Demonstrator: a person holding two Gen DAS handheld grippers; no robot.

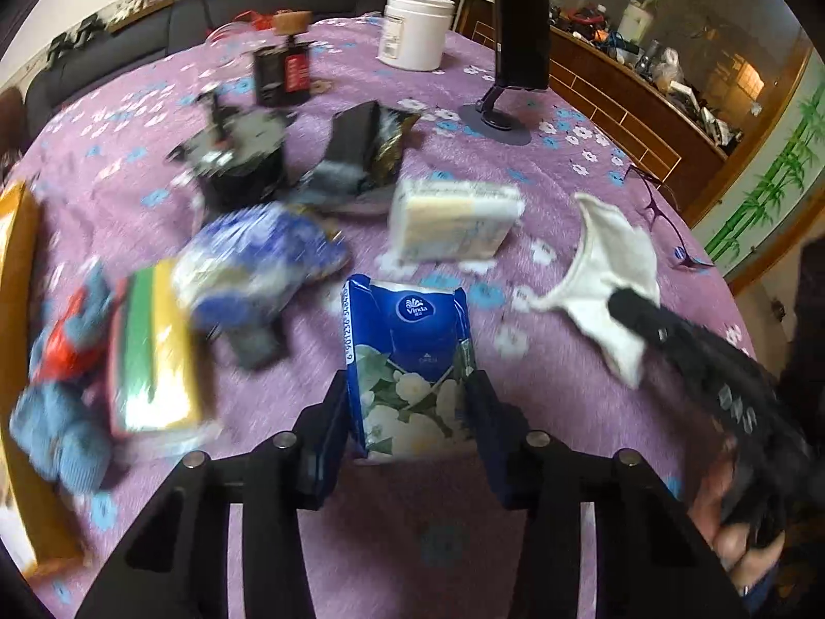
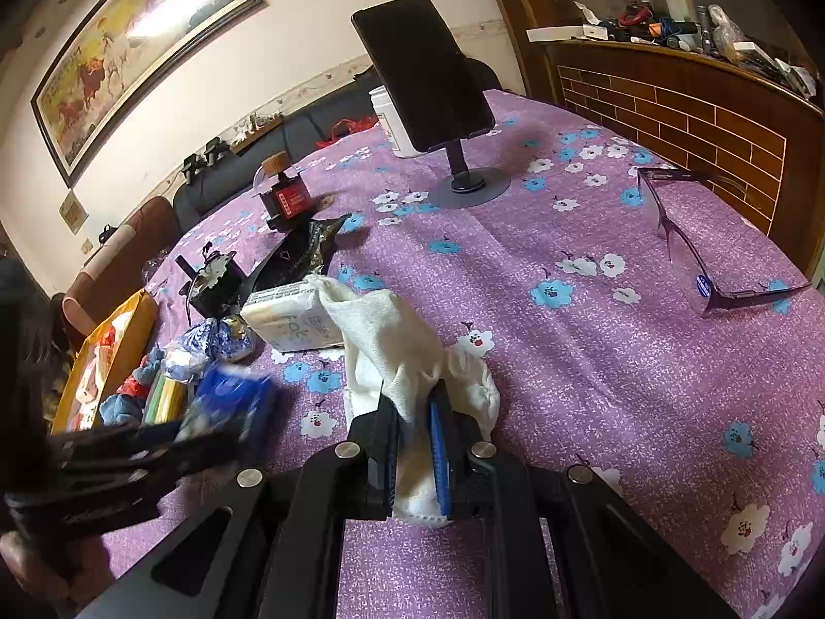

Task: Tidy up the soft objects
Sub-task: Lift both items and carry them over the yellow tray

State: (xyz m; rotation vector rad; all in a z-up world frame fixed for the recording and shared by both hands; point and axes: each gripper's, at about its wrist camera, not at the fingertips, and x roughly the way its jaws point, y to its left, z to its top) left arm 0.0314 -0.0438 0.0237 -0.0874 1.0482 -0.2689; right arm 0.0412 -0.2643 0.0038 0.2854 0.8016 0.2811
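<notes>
Left gripper (image 1: 407,402) pinching the blue tissue pack (image 1: 407,361) – right gripper (image 2: 415,443) clamped tight on the white cloth (image 2: 392,340), jaws nearly together

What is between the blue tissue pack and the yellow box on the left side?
The blue tissue pack, held in the left gripper, has a green-and-yellow pack and a blue plush toy lying between it and the yellow box. It could pass above them.
</notes>
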